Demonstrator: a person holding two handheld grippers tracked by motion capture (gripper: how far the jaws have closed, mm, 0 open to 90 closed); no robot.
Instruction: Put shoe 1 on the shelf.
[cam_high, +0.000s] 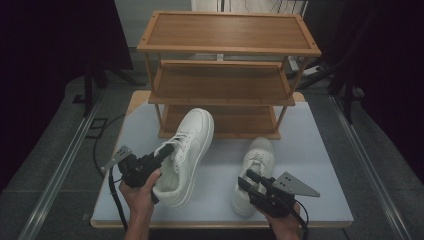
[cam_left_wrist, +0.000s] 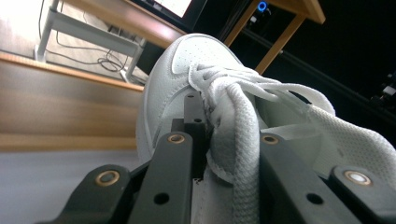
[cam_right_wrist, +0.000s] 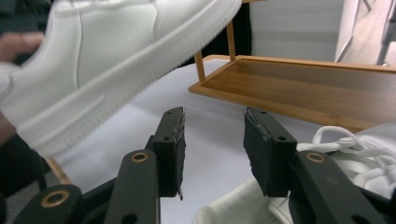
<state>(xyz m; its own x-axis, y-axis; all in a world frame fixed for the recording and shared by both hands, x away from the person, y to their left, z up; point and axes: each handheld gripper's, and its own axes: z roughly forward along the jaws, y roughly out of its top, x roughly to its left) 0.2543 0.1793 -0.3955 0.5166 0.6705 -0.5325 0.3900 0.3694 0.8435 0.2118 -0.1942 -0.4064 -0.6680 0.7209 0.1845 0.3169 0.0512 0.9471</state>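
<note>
Left hand-held gripper (cam_high: 167, 150) clamped on tongue of left shoe (cam_high: 185, 155), shoe held tilted above bench (cam_high: 320, 200). Right hand-held gripper (cam_high: 249, 179) held open over right shoe (cam_high: 257, 160), nothing gripped.

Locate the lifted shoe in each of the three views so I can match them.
High view: the lifted shoe is left of centre, toe towards the rack, held by the left gripper.
Left gripper view: centre, its tongue and laces clamped between the jaws.
Right gripper view: upper left, its side and sole seen from below.
Shared landmark: the wooden rack behind it.
</note>
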